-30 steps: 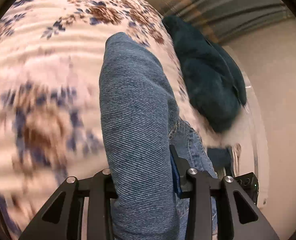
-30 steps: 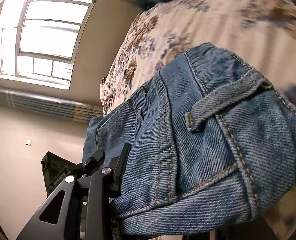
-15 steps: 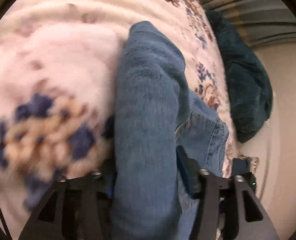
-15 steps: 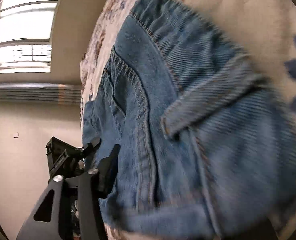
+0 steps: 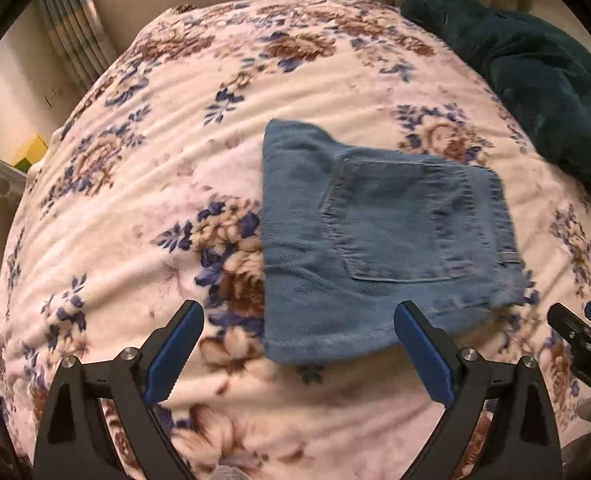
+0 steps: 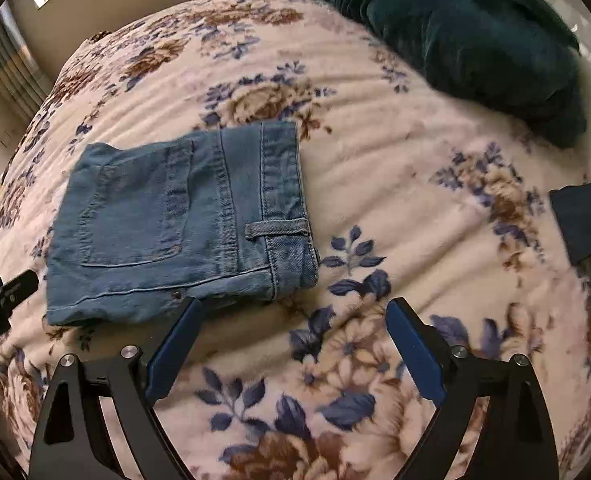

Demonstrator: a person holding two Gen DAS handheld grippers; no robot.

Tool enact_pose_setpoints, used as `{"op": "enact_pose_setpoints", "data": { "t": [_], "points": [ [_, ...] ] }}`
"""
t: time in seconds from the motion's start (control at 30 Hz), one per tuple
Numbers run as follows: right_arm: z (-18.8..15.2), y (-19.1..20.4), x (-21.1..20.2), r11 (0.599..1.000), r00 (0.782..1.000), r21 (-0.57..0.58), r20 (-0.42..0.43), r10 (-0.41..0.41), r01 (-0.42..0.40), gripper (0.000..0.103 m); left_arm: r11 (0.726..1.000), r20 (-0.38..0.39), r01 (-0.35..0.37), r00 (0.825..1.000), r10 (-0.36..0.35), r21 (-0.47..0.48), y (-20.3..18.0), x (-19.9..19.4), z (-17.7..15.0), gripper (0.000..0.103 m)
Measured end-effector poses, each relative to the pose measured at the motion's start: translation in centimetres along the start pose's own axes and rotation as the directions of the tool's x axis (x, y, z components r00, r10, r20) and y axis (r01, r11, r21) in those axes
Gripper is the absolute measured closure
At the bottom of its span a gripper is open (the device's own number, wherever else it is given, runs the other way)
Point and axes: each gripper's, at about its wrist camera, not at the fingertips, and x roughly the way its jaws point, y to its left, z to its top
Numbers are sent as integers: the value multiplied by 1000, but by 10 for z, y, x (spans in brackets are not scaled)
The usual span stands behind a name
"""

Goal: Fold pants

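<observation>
The blue denim pants (image 5: 379, 236) lie folded into a compact rectangle on the floral bed cover (image 5: 143, 184), back pocket facing up. In the right wrist view the same pants (image 6: 179, 220) show the waistband and a belt loop on their right side. My left gripper (image 5: 297, 344) hovers over the near edge of the pants, its jaws opening wide and nothing held between them. My right gripper (image 6: 293, 344) hangs above the cover just right of the pants, jaws also opening, with only bedding between the blue pads. Each gripper shows at the other view's edge.
A dark teal blanket (image 6: 475, 40) is heaped at the far right of the bed. A small dark blue cloth (image 6: 583, 220) lies near the right edge. Curtains (image 5: 75, 40) and a wall stand beyond the bed's far left side.
Both grippers let go of the denim and spread wide. They pulled back and tilted down, so the folded pants now lie flat on the bed ahead of them.
</observation>
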Motion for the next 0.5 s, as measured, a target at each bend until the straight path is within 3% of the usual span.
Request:
{"op": "enact_pose_setpoints", "data": {
  "t": [0.2, 0.5],
  "points": [
    [-29, 2, -77, 1000, 998, -9, 56, -15, 15, 8, 1000, 44, 21, 999, -21, 8, -12, -53, 0, 5],
    [-74, 7, -213, 999, 988, -35, 149, -27, 32, 8, 999, 118, 31, 992, -34, 24, -12, -174, -32, 5]
  ]
}}
